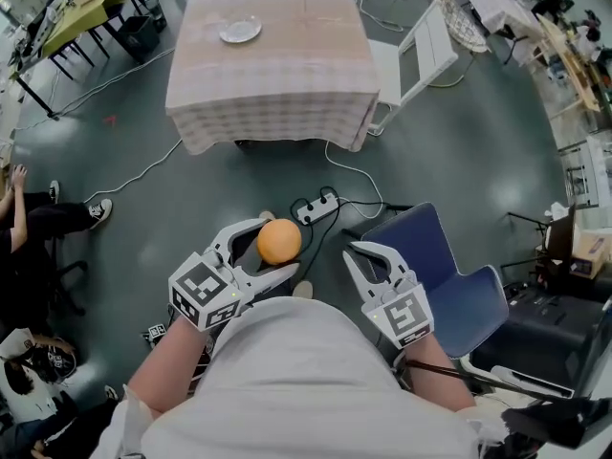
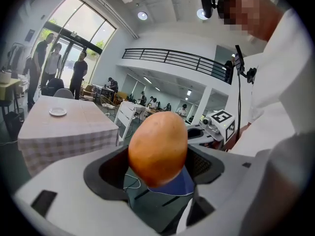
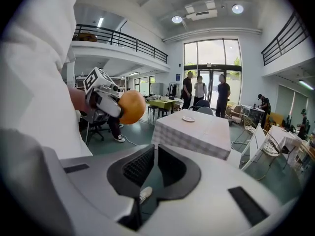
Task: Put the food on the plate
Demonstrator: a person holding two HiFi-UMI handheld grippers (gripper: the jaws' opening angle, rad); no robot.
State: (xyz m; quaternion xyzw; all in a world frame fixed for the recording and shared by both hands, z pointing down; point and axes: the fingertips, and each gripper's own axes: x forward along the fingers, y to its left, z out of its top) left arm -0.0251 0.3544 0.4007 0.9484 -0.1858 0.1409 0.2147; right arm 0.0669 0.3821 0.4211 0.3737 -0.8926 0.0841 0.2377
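Note:
A round orange fruit [image 1: 279, 241] sits between the jaws of my left gripper [image 1: 277, 248], which is shut on it and held in the air close to my body. In the left gripper view the fruit [image 2: 158, 149] fills the gap between the two dark pads. My right gripper [image 1: 360, 252] hangs beside it to the right, its jaws nearly together with nothing in them [image 3: 153, 154]. It sees the fruit [image 3: 130, 107] at its left. A small white plate [image 1: 239, 31] lies on the checked tablecloth of a table [image 1: 287, 84] far ahead across the floor.
A blue chair [image 1: 449, 275] stands just right of me. A power strip with cables [image 1: 316, 206] lies on the floor between me and the table. A white folding chair [image 1: 421, 55] is at the table's right. A seated person's legs [image 1: 57, 218] are at left.

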